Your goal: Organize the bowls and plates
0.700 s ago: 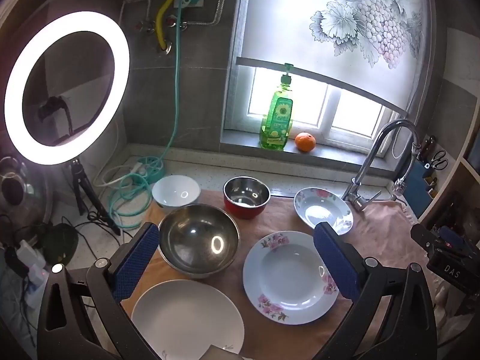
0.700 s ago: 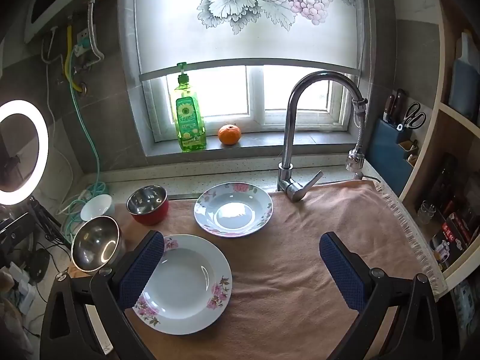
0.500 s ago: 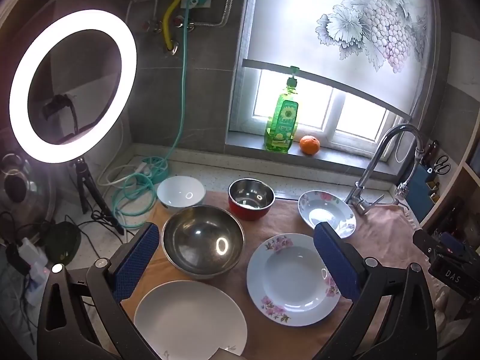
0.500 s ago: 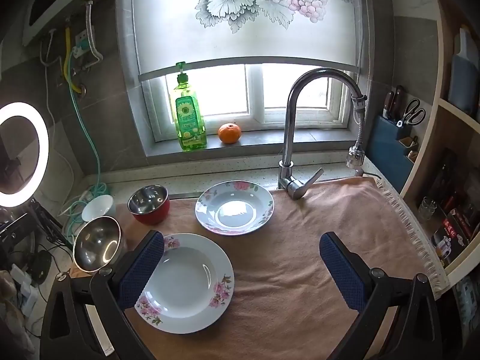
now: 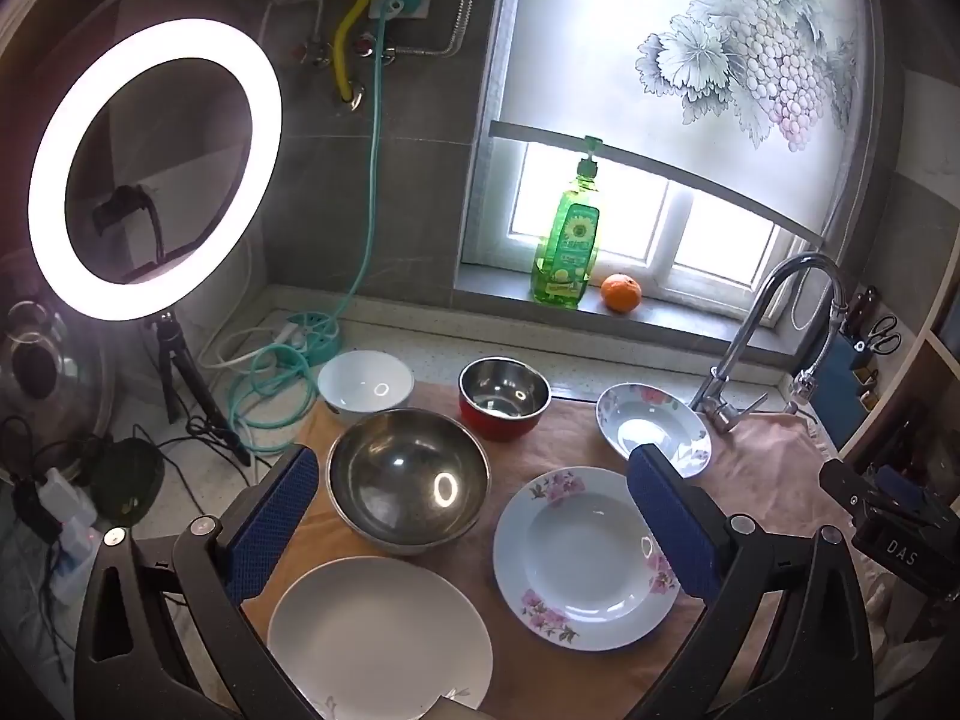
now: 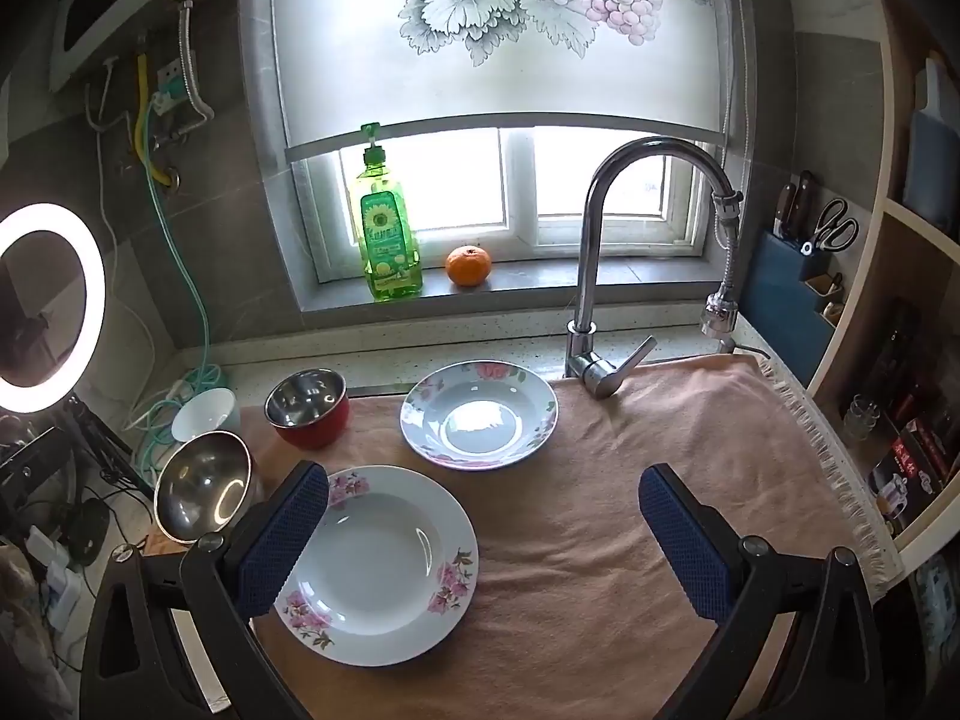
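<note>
Above cloth (image 6: 630, 480), both grippers agape

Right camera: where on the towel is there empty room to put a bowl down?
The widest bare patch of the peach towel runs from the two flowered plates to its fringed edge, in front of the faucet. The other end is crowded: the red bowl, the white bowl and the big steel bowl stand close together.

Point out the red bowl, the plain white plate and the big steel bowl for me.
red bowl (image 5: 501, 426): left wrist view, red outer wall.
white plate (image 5: 378, 636): left wrist view, bare centre.
steel bowl (image 5: 408, 480): left wrist view, inner bottom.
</note>
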Motion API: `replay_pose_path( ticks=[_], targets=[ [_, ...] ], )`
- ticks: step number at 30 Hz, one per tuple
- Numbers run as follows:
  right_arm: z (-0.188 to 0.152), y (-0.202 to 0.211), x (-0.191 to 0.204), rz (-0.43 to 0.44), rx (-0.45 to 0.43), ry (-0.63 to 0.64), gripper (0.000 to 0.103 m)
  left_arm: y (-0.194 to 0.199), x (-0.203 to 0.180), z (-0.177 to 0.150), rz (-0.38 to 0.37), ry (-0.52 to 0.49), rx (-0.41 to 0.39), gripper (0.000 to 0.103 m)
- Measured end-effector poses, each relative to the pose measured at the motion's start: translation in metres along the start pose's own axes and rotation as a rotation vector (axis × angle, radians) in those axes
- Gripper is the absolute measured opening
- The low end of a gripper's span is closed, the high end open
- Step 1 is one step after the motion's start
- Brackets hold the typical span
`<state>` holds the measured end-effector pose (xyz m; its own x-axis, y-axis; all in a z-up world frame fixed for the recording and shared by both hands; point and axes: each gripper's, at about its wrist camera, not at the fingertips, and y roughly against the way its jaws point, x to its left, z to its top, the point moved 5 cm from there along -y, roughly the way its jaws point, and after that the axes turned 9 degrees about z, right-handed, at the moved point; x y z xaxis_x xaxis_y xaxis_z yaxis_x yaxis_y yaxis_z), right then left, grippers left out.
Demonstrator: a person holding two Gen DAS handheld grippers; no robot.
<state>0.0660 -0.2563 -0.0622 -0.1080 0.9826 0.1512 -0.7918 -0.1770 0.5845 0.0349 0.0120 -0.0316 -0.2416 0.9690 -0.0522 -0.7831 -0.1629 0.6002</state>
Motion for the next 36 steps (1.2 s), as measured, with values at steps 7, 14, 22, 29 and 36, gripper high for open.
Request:
replay_pose_path(
  ticks=[7,14,22,29,36],
  targets=[
    [-0.0008,-0.0011,-0.0003,0.0,0.005,-0.001,0.102,0.0014,-0.0006,0.0018,0.001,0.0,-0.004,0.102],
    [-0.0009,-0.003,0.0003,0.002,0.009,-0.003,0.102,0.0011,-0.0012,0.0029,-0.005,-0.001,-0.004,0.102],
    [0.0012,-0.0038,0.0016,-0.004,0.004,-0.004,0.102,0.0008,-0.002,0.0031,-0.008,-0.001,-0.002,0.102],
    [0.0017,-0.0049,0.0016,-0.004,0.006,-0.004,0.102,-0.0028,-0.0044,0.0044,-0.013,-0.005,0.004,0.102],
    [0.0013,-0.007,0.0015,-0.002,0.008,-0.007,0.102,-0.0041,-0.0044,0.0047,-0.016,-0.006,0.002,0.102]
  ],
)
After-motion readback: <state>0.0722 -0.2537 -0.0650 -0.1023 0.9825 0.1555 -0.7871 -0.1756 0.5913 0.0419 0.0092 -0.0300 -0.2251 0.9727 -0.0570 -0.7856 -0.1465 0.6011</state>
